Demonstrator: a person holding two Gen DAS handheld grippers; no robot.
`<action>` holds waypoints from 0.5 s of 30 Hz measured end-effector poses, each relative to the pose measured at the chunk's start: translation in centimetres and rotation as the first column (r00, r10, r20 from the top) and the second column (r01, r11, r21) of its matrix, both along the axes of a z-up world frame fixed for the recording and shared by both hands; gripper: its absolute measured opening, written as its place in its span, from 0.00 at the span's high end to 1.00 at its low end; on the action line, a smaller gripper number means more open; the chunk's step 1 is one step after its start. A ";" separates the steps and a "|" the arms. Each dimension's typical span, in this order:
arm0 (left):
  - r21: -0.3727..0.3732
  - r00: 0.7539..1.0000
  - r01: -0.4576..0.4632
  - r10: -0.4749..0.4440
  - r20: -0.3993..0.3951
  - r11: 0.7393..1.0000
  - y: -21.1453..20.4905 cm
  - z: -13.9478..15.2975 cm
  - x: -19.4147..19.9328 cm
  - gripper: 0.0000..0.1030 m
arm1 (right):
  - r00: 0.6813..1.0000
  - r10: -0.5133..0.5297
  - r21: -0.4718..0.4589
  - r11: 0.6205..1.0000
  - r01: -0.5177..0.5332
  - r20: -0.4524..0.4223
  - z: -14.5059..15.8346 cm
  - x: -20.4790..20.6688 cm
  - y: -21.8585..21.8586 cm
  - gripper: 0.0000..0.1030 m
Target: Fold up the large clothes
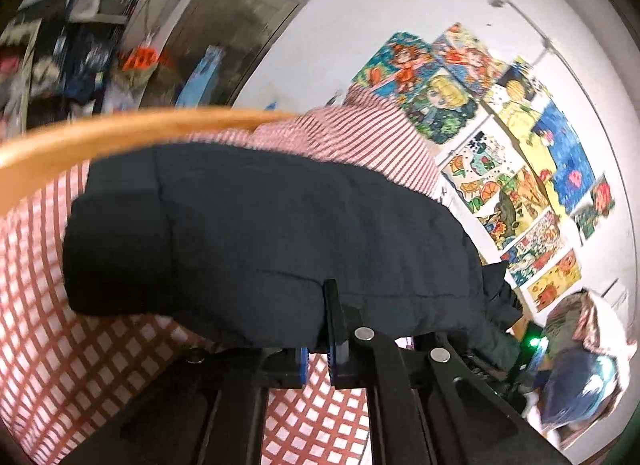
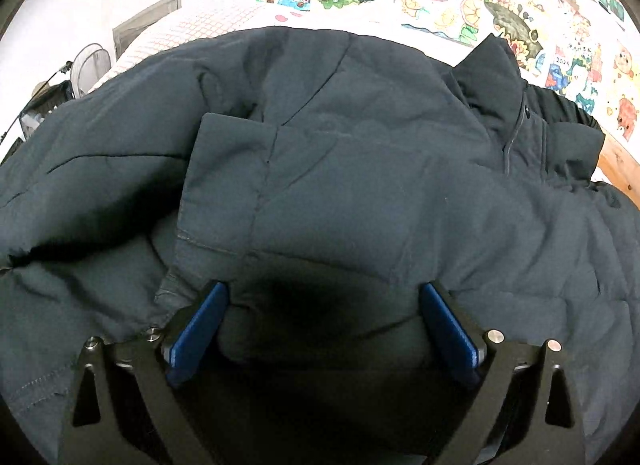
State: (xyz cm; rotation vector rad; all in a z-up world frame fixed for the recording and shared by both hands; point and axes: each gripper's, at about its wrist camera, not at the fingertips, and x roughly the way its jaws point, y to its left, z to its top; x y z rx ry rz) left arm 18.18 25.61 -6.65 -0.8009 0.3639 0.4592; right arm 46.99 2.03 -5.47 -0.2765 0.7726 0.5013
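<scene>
Jacket: a big dark navy padded jacket (image 2: 360,169) with quilted seams lay spread over a red-and-white checked cloth (image 1: 52,345). Can't say if that was a bed or a worktop underneath.

Left tool (image 1: 320,345): jaws fully closed, and in the left wrist view they sat right at the near hem of the jacket, so it looked pinched on that edge. The view was a bit blurry, so how deep the bite went is a guess.

Right tool (image 2: 322,321): jaws stood wide apart, blue pads (image 2: 200,329) either side of a puffy fold, tips down against the fabric but not squeezing anything yet.

Collar: the stand-up collar with zip (image 2: 516,113) sat at the far right in the right wrist view, near the wall of colourful drawings (image 2: 480,5).

Step, my guess: getting both corners of one edge gripped before folding it over.

Tip: padded stuff slips, so the right one probably wanted a proper thick pinch of all the layers, level with the left grip, or the fold would go crooked.

Watch out: lifting with one side only would likely drag the whole thing across the cloth.
</scene>
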 end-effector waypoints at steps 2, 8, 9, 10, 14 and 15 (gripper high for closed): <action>0.064 1.000 0.006 -0.007 0.009 0.998 -0.3 1.3 -0.1 0.95 | 1.000 -0.002 0.021 1.000 0.002 -0.002 0.9 0.1 -0.4 0.07; 0.205 0.996 0.070 -0.080 0.038 0.976 -1.0 6.2 0.3 0.95 | 0.999 -0.021 0.083 0.996 0.017 0.045 5.5 -1.9 -3.6 0.07; 0.223 0.994 0.092 -0.101 0.033 0.970 -1.0 7.2 0.7 0.95 | 0.999 -0.020 0.079 0.997 0.016 0.049 6.0 -2.2 -4.0 0.07; 0.244 0.992 0.109 -0.121 0.036 0.964 -1.1 8.1 0.9 0.95 | 0.998 -0.018 0.068 0.998 0.014 0.058 6.9 -2.6 -4.6 0.07; 0.338 0.979 0.172 -0.200 0.050 0.925 -1.9 12.1 2.2 0.95 | 0.995 -0.025 -0.004 1.000 0.026 0.097 9.5 -3.9 -6.3 0.07; 0.361 0.972 0.194 -0.228 0.054 0.912 -2.2 13.3 2.6 0.95 | 0.994 -0.032 -0.013 0.999 0.034 0.103 10.1 -4.4 -6.7 0.07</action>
